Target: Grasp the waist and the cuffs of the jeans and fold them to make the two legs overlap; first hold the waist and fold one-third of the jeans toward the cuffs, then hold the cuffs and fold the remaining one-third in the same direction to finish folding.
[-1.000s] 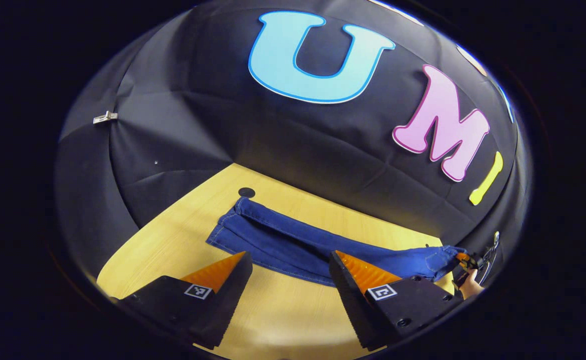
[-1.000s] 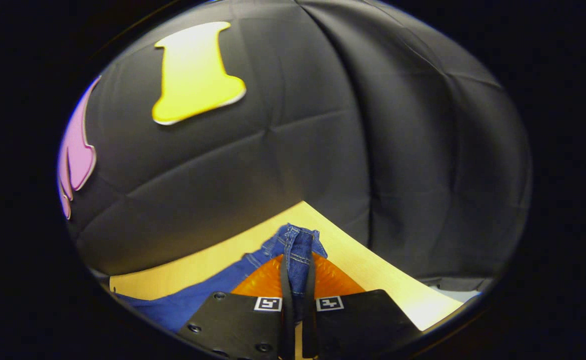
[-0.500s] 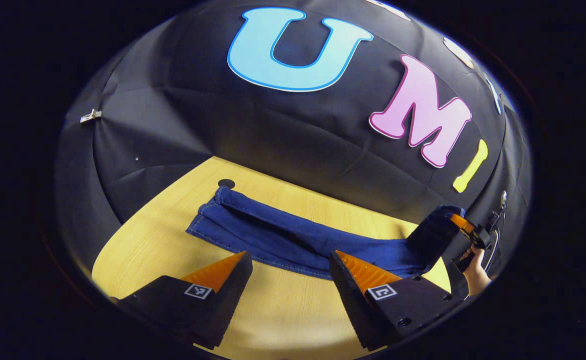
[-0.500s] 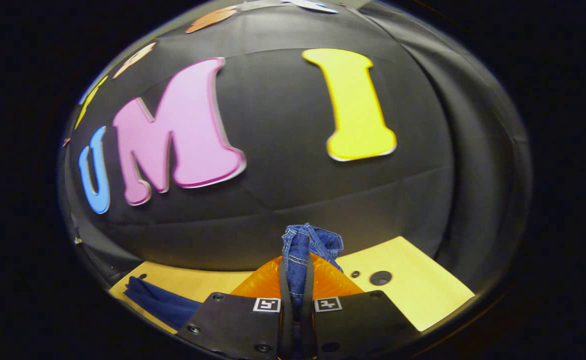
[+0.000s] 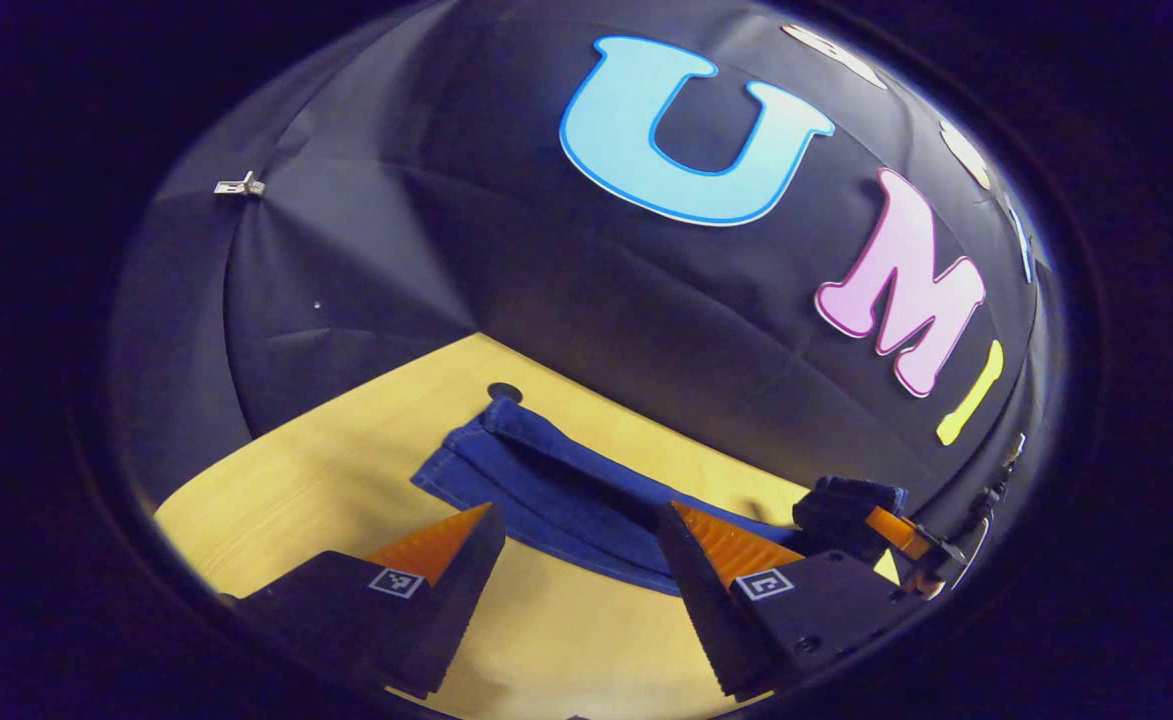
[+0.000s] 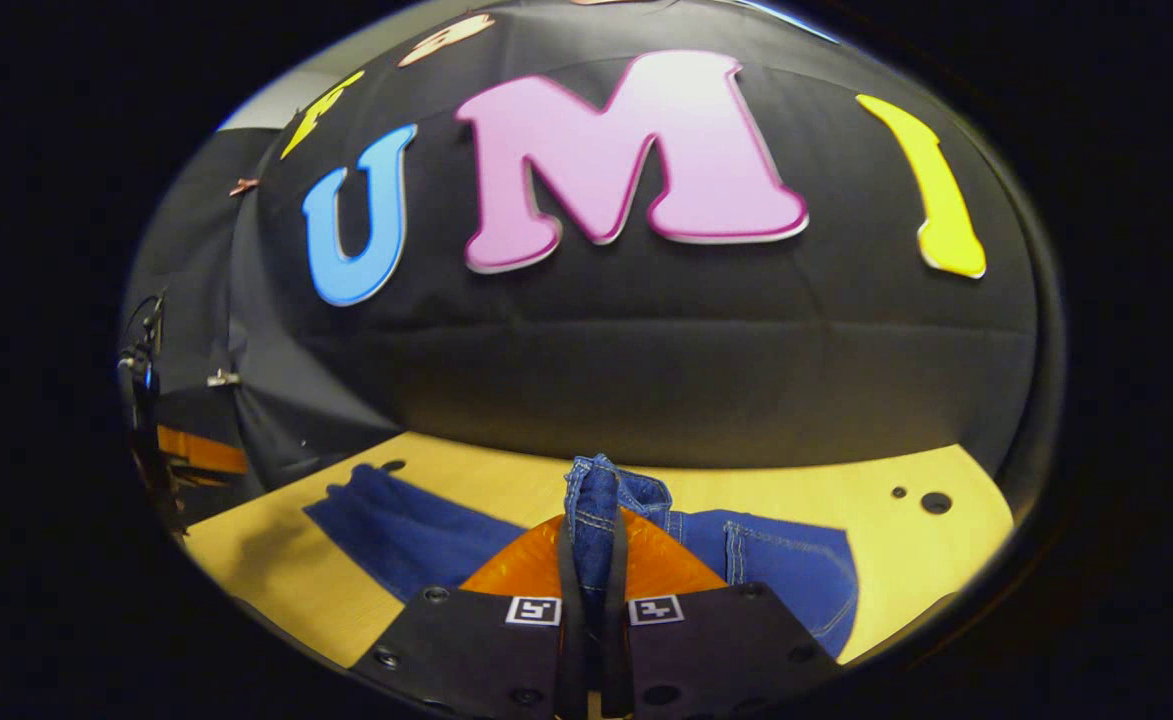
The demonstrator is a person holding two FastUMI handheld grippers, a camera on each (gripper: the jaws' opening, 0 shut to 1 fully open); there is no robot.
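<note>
right tool (image 6: 591,540) pinches the jeans (image 6: 406,530) waist, lifted above the tabletop (image 6: 926,540); left tool (image 5: 576,560) hangs spread near the cuffs. risk: denim slips free, spoiling the fold.

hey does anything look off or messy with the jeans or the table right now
Nothing stands out. The jeans lie flat on the wooden table, legs overlapped, no spill or damage. The waist end is bunched and lifted in the shut right claw, which fits the fold under way. The left claw hangs open above the table, holding nothing.
</note>
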